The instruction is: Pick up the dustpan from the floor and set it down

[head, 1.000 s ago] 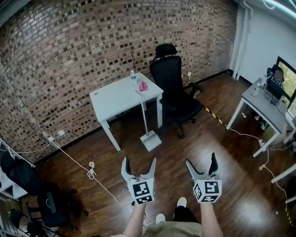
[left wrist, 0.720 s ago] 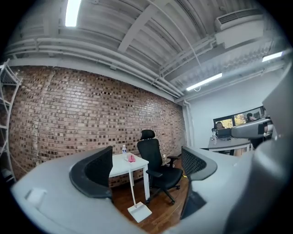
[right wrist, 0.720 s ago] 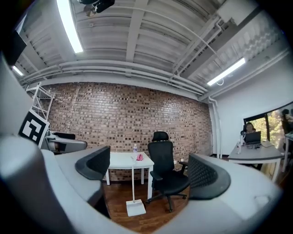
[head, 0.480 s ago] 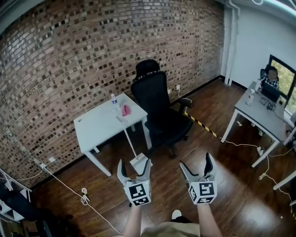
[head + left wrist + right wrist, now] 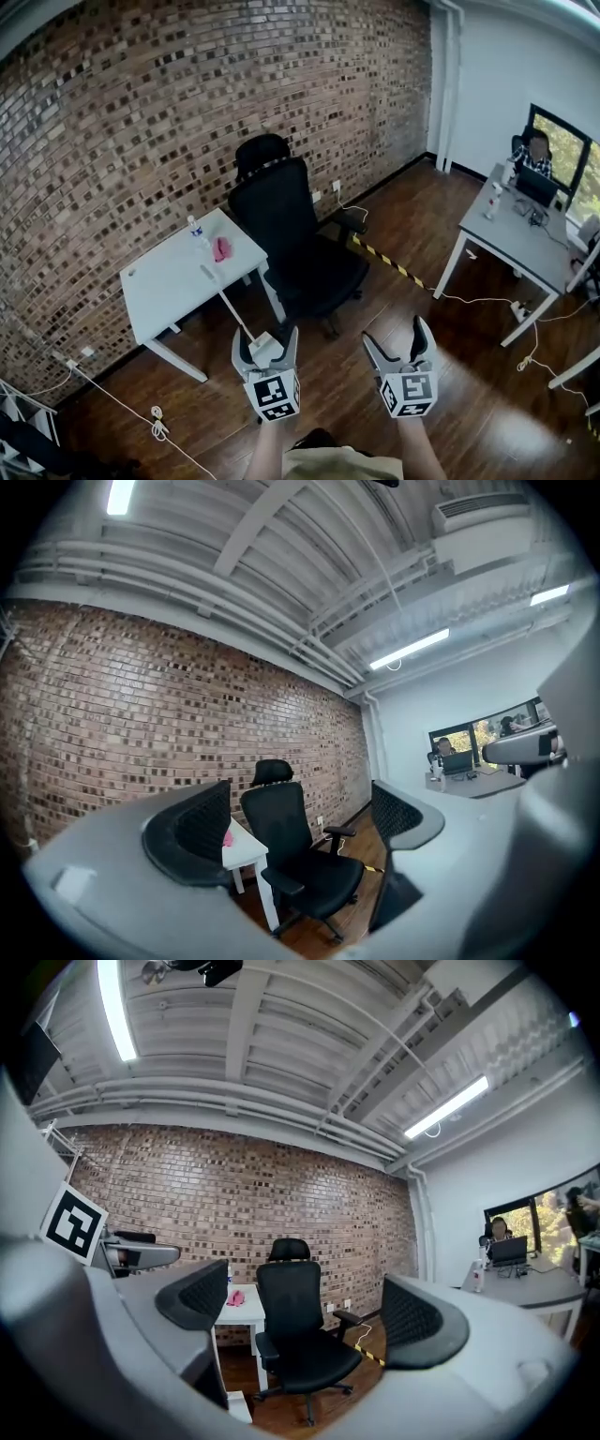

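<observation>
A room with a dark wood floor [image 5: 441, 281] and a red brick wall [image 5: 141, 122] at the far side, seen steeply from above. A person's two forearms reach in from the near edge, each holding a grey two-jaw gripper with a marker cube.

The left gripper [image 5: 266, 342] points toward the far wall. Its jaws are wide apart and grip nothing; its own view shows only the chair and a corner of the counter in the gap between them. The right gripper [image 5: 396, 339] is just to the right of it, level with it and apart from it. Its jaws are also wide apart and empty.

The dustpan [image 5: 262, 348] is white and sits on the floor just beyond the left gripper. From above, its pan shows in the gap between that gripper's jaws, but neither jaw touches it. Its long thin handle slants up and to the left, to the near edge of a small white counter [image 5: 173, 286]. In the right gripper view a corner of the pan shows low at the left.

On the counter, toward its far right corner, are a clear bottle [image 5: 195, 230] and a small pink thing [image 5: 221, 248] just beside it. A black office chair [image 5: 286, 239] with a headrest is directly right of the counter, close to the dustpan.

A yellow and black striped strip [image 5: 384, 260] lies on the floor to the right of the chair. Farther right is a grey desk [image 5: 525, 248], with a person [image 5: 536, 155] seated at its far end. White cables [image 5: 122, 408] trail across the floor at the near left.
</observation>
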The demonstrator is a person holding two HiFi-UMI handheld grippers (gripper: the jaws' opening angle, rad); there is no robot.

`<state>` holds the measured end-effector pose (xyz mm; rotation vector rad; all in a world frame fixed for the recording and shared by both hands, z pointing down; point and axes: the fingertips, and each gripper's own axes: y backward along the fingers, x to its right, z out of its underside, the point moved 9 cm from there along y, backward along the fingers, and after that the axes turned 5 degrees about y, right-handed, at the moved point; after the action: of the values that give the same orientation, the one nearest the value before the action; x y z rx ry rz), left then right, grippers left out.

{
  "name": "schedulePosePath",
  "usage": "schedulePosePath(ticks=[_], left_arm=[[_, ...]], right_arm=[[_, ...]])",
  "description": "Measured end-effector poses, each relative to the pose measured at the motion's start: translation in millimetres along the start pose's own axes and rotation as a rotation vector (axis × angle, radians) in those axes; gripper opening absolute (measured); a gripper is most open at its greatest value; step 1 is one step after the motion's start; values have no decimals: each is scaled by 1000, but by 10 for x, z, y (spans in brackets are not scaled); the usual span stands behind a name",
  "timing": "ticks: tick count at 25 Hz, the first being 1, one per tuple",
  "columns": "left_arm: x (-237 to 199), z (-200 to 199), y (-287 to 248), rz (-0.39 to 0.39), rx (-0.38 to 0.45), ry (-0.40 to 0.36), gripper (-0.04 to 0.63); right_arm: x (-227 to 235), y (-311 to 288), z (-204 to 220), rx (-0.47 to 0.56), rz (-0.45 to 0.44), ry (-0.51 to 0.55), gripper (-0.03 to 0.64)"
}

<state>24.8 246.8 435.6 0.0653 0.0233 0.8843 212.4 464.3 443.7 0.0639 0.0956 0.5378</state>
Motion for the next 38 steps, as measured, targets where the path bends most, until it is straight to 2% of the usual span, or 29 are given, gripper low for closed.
schedulePosePath(ticks=[9, 14, 18, 20, 25, 30, 38], left_arm=[[64, 163, -1084, 43, -10, -9, 453], [-149, 158, -1751, 28, 1, -9, 453], [-616, 134, -2166, -55, 19, -21, 453], [-865, 117, -2371, -105, -3, 0, 453], [-1472, -40, -2694, -201, -28, -13, 449], [-2042, 0, -2606, -345, -51, 10, 449], [-2544, 105, -2417, -509, -84, 32, 446]], right_arm=[[288, -905, 252, -25, 9, -4, 494], [396, -1696, 269, -17, 7, 0, 492], [225, -2472, 257, -1, -57, -4, 483], [87, -2871, 213, -9, -115, 0, 483], [-389, -3748, 53, 7, -231, -17, 483], [-1030, -4207, 99, -7, -399, -20, 483], [-1670, -4713, 202, -11, -584, -75, 480]])
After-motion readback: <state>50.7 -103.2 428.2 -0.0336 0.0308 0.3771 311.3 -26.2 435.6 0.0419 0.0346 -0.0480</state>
